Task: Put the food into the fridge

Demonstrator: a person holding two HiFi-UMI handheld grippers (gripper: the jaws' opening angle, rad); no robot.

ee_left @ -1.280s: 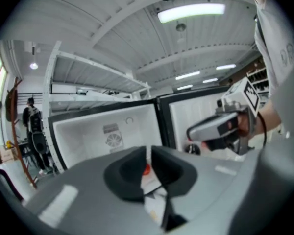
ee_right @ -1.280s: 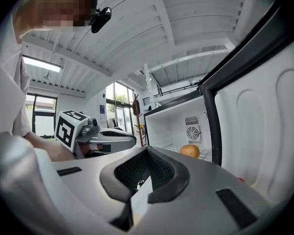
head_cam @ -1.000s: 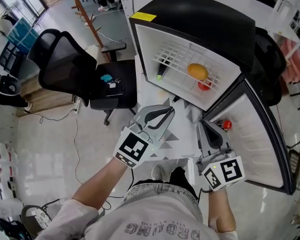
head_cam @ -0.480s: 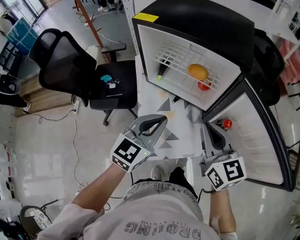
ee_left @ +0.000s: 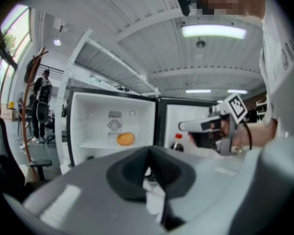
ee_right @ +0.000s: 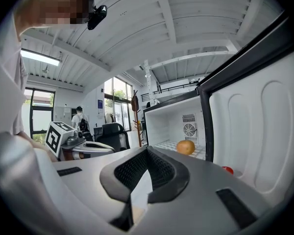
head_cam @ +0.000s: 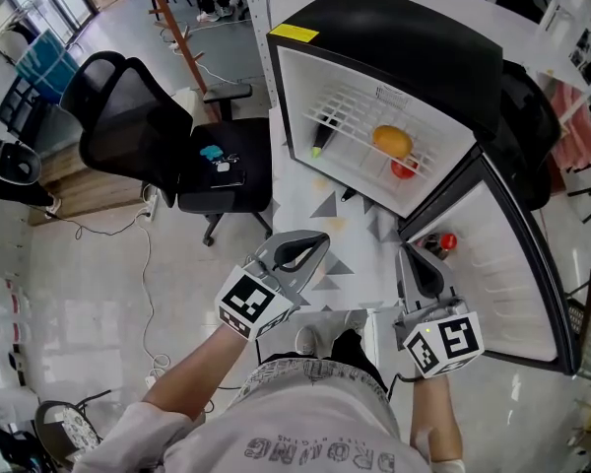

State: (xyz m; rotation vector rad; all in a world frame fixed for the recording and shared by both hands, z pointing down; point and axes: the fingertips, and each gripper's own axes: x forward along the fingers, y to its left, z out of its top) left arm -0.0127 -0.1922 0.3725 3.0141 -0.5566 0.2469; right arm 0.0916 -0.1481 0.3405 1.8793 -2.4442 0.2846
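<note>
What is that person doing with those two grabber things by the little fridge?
A person holds a left gripper and a right gripper in front of the open fridge. Both are shut and empty. An orange fruit and a red item already sit on the wire shelf, and a red-capped bottle stands in the door.

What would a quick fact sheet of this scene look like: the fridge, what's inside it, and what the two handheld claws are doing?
Fridge: black top, white inside
Door: open, on the right in the head view
Wire rack: holds an orange fruit and a red item beside it
Door shelf: red-capped bottle
Left gripper: shut, empty, in front of the fridge
Right gripper: shut, empty, near the door
Nearby: black office chair at left
</note>
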